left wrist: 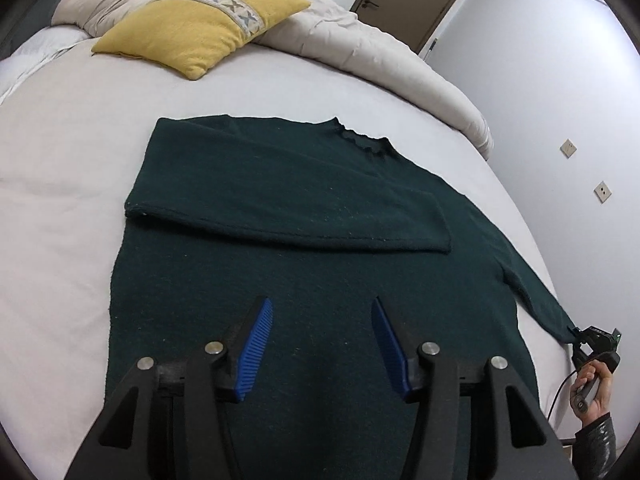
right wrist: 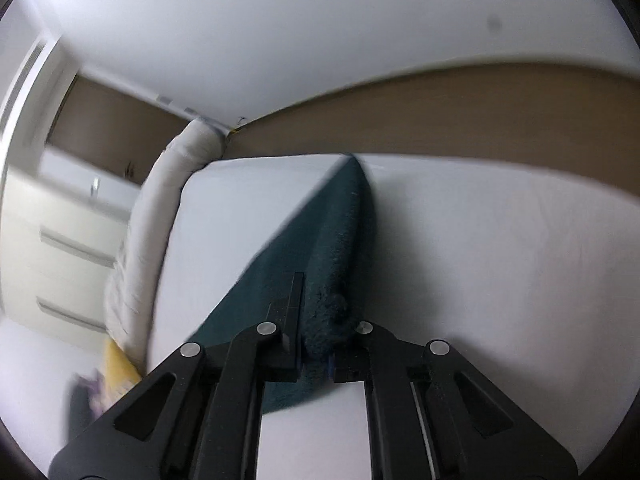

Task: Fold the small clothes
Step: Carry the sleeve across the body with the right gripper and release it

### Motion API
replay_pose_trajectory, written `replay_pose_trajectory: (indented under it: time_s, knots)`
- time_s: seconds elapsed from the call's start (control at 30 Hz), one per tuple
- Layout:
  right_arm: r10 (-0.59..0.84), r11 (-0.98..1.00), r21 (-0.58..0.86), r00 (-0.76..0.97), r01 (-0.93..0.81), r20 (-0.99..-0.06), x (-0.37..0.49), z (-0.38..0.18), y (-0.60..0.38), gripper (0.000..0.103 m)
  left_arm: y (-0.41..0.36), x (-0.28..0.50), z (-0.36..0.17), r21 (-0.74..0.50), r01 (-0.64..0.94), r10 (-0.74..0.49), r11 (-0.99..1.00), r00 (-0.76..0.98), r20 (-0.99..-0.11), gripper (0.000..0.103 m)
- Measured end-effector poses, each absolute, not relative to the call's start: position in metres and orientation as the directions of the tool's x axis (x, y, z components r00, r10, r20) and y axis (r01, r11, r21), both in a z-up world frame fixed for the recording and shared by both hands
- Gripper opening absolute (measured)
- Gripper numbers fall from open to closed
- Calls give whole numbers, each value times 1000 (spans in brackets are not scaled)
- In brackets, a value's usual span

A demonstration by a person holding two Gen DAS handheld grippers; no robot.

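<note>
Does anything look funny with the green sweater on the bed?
Only a little. One sleeve is folded neatly across the sweater, but the other sleeve sticks out sideways, pinched at its cuff by the right gripper.

Bed point(left wrist: 60, 168) with a white sheet, carrying a dark green sweater point(left wrist: 304, 280) spread flat, one sleeve folded across its chest. Toward the head lie a yellow pillow point(left wrist: 200, 28) and a bunched beige duvet point(left wrist: 380, 56) along the far edge.
</note>
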State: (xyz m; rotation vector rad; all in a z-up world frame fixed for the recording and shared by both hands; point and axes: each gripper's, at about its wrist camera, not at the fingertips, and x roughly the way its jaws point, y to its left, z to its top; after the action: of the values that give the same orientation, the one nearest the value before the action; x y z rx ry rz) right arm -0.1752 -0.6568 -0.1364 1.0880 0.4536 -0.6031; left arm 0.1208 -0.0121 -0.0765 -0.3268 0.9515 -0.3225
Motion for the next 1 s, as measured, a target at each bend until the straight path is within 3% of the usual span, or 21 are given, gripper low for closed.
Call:
replay_pose_trajectory:
  time_s: [0.13, 0.3, 0.4, 0.57, 0.67, 0.8, 0.9, 1.0]
  knots:
    - [-217, 562, 576, 778, 594, -590, -133, -83, -603, 6, -1, 122, -77, -440, 108, -423, 892, 544, -725, 55]
    - [-92, 846, 383, 810, 370, -580, -43, -35, -463, 6, 14, 123, -78, -498, 86, -459, 863, 544, -702, 55]
    - [7, 942, 267, 784, 204, -621, 2, -41, -359, 6, 23, 125, -79, -529, 80, -483, 845, 539, -690, 55]
    - [110, 989, 148, 659, 2, -744, 45, -101, -222, 7, 32, 131, -84, -550, 70, -498, 832, 531, -685, 55]
    - [109, 994, 106, 565, -38, -818, 61, -146, -180, 21, 25, 138, -88, -570, 72, -521, 819, 509, -685, 55]
    - [214, 976, 195, 585, -97, -782, 25, -155, -190, 62, -10, 148, -90, -571, 136, -563, 810, 454, -690, 55]
    - [269, 958, 270, 642, -98, -718, -7, -131, -212, 64, -43, 158, -96, -562, 168, -576, 810, 412, -706, 55]
    - [232, 953, 302, 695, -22, -681, -36, -113, -265, 64, -76, 173, -110, -555, 165, -574, 815, 357, -737, 55]
